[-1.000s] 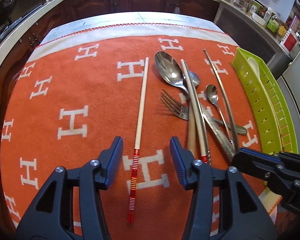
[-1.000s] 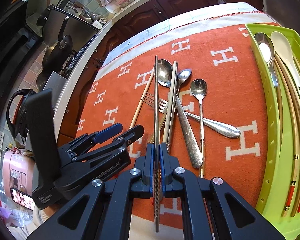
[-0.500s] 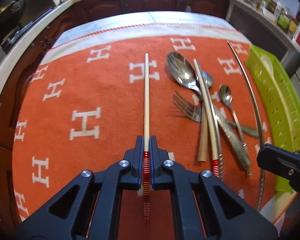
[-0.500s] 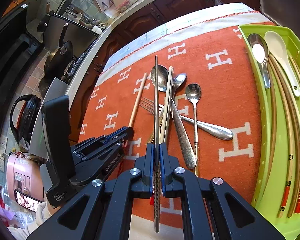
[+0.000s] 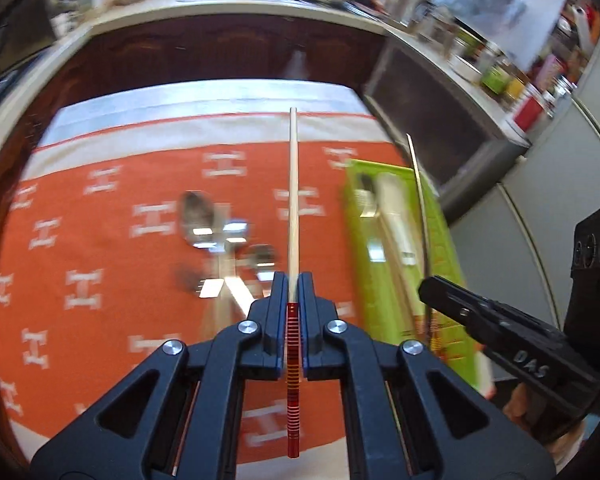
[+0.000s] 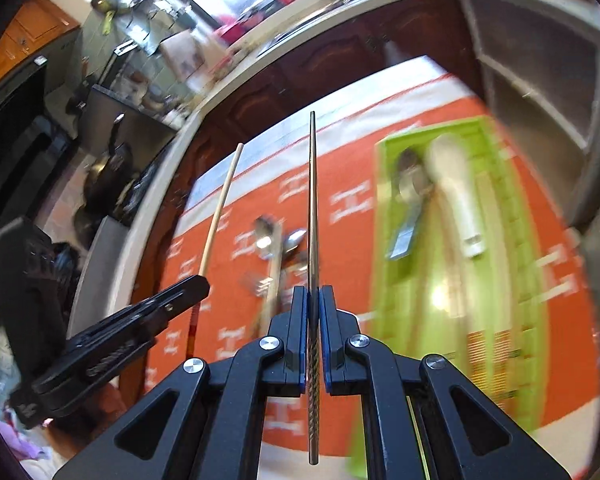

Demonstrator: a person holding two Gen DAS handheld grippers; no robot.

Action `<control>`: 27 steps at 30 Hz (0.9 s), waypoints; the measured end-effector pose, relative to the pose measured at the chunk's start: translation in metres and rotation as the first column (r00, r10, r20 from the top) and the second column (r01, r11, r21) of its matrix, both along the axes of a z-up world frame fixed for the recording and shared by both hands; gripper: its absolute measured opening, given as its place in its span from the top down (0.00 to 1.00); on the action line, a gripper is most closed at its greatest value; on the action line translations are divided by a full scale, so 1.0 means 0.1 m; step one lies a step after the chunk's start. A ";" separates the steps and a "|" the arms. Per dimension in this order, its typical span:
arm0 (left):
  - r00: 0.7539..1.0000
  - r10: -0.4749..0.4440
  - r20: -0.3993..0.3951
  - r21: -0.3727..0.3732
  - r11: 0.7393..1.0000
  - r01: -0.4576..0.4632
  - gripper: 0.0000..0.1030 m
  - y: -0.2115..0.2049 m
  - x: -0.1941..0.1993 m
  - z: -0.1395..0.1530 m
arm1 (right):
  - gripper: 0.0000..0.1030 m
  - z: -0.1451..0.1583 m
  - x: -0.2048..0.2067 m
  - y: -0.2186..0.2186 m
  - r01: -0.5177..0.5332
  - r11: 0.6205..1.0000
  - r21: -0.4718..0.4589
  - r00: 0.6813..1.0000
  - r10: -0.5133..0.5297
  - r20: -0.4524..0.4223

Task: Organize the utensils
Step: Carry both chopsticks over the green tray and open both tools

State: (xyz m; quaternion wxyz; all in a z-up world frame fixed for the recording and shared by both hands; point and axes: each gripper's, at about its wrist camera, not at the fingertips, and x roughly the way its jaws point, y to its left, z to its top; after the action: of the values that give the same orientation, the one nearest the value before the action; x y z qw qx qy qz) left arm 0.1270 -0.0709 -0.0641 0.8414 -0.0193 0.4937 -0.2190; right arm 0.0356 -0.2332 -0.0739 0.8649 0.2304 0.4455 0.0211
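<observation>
On my left wrist camera, the left gripper [image 5: 293, 294] is clenched on a pale wooden chopstick with a red, gold-striped handle [image 5: 292, 208]; the blue-padded fingers [image 5: 278, 292] pinch it right where the red banding begins, and the shaft runs straight ahead above the orange cloth with white H patterns [image 5: 100, 240]. My landmark is the lime-green slotted plastic utensil tray [image 5: 384, 288], lying on the right part of that cloth. Left of the tray, a blurred heap of silver spoons and a fork [image 5: 220, 240] lies on the cloth. Inside the tray I make out a white ceramic spoon [image 5: 396, 216] and a metal spoon [image 5: 366, 200] beside it. Over the tray's right side I see the right gripper [image 5: 440, 292] with a slim silver metal chopstick [image 5: 418, 200] rising from it.

On my right wrist camera, the right gripper [image 6: 313, 312] is closed tight on the metal chopstick [image 6: 312, 200], gripping just ahead of its twisted handle. The tray [image 6: 388, 280] sits ahead and to the right, holding the white spoon [image 6: 456, 192] and the metal spoon [image 6: 410, 184]. Left of the tray lie the loose spoons [image 6: 276, 240], and further left the left gripper [image 6: 188, 286] carries the wooden chopstick [image 6: 220, 212] above the cloth [image 6: 340, 208].
</observation>
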 end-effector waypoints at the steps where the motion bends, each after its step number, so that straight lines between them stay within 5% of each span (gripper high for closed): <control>1: 1.000 -0.019 -0.009 -0.005 1.000 0.019 0.97 -0.15 0.01 -0.01 | 0.96 0.02 -0.01 -0.07 0.013 1.000 -0.012 1.000 -0.013 -0.001; 5: 0.995 -0.084 -0.047 -0.010 0.996 0.083 0.97 -0.68 -0.08 -0.11 | 0.96 0.03 -0.13 -0.46 0.082 0.991 -0.105 0.995 -0.088 -0.048; 12: 0.980 -0.128 -0.154 0.008 0.991 0.131 0.97 -1.26 -0.17 -0.55 | 0.95 -0.23 -0.23 -0.83 0.116 0.984 -0.136 0.979 -0.136 -0.150; 19: 0.974 -0.118 -0.191 0.041 0.991 0.128 0.97 -1.28 -0.11 -0.79 | 0.94 -0.42 -0.20 -0.93 0.131 0.981 -0.142 0.968 -0.158 -0.195; 27: 0.979 -0.134 -0.156 0.090 0.985 0.149 0.88 -1.14 -0.21 -0.61 | 0.93 -0.46 -0.14 -0.85 0.143 0.979 -0.144 0.969 -0.169 -0.182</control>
State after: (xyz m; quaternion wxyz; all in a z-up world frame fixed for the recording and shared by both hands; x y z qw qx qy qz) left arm 0.1063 -0.1846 -0.1255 0.7841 0.0422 0.5660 -0.2511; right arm 0.0218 -0.3183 -0.1200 0.8297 0.2091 0.5081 -0.0985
